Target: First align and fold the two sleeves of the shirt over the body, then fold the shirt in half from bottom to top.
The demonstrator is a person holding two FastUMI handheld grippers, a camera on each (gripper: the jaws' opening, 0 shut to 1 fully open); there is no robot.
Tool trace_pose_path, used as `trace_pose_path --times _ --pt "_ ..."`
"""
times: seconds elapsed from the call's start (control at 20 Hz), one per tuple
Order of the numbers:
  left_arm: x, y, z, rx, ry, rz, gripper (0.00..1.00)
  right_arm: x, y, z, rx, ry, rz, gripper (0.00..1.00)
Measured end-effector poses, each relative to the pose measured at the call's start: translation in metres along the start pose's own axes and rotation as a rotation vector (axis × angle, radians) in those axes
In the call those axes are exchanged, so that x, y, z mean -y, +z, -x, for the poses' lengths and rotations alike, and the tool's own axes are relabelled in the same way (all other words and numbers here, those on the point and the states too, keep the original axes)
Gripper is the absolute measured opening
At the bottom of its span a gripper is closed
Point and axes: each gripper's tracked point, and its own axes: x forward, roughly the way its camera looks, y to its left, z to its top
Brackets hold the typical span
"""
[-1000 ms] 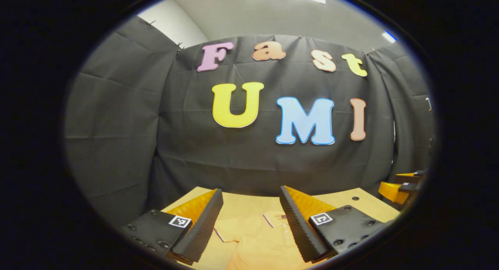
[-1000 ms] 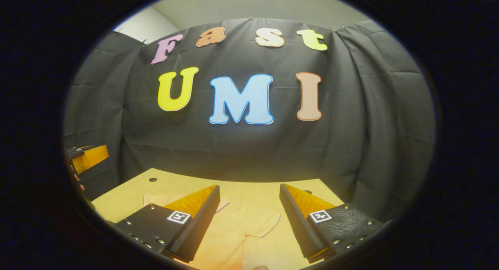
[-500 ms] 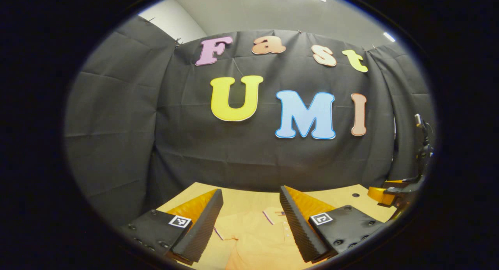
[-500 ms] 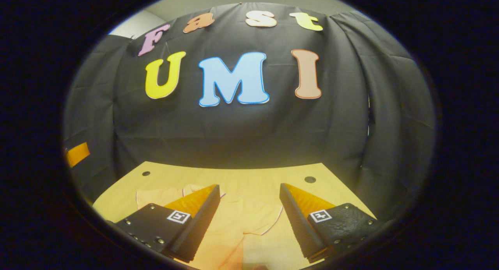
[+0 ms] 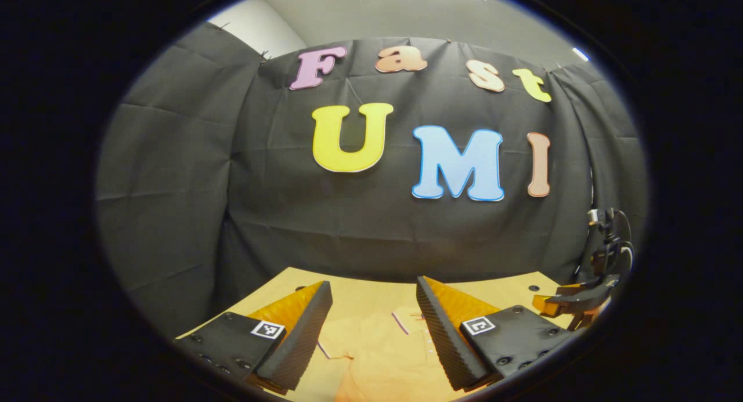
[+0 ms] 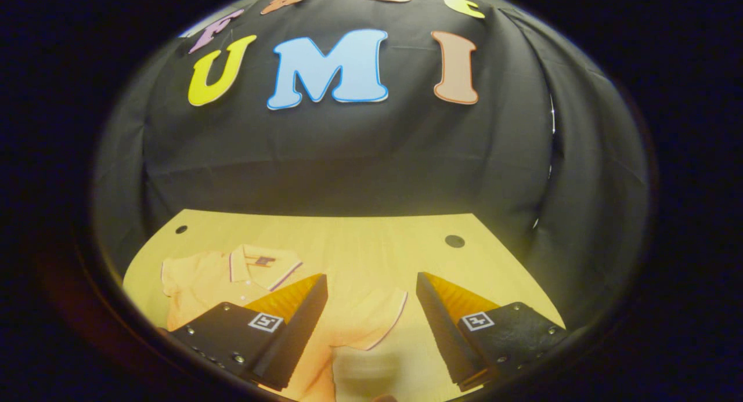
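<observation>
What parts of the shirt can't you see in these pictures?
- Shirt bottom hem: cut off by the lower edge in both gripper views.
- Part of its body: hidden behind the right tongs in the right gripper view.
- Left sleeve: mostly hidden behind the left tongs in the left gripper view.
- Collar label: too small.

Pale orange shirt, same pale orange in the left gripper view. Collar edged with a thin dark stripe beside a white one, just ahead of the right hand-held gripper. Sleeve between that hand-held gripper's fingers trimmed with the same thin stripe along its cuff. Small white buttons down the placket, close to the left hand-held gripper. Light yellowish wood surface, plain, with small dark round holes near its far corners. Black-and-white square markers on the black bodies behind the fingers.
</observation>
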Motion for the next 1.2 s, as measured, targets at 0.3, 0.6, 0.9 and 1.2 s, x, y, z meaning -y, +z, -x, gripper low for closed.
trace_pose_path --times 0.3,0.6,0.9,1.2 --pt "0.0 -0.011 -0.011 -0.028 0.004 0.006 0.97 0.016 -0.033 -0.055 -0.123 -0.049 -0.029 0.96" --pt "0.002 -0.011 -0.01 -0.036 0.012 -0.006 0.97 0.029 -0.073 -0.101 -0.264 -0.085 -0.036 0.96" --pt "0.008 -0.012 -0.003 -0.046 0.008 0.029 0.97 0.032 -0.102 -0.117 -0.362 -0.089 -0.073 0.96" --pt "0.005 -0.011 0.011 -0.04 0.025 0.033 0.97 0.025 -0.103 -0.119 -0.384 -0.073 -0.116 0.73"
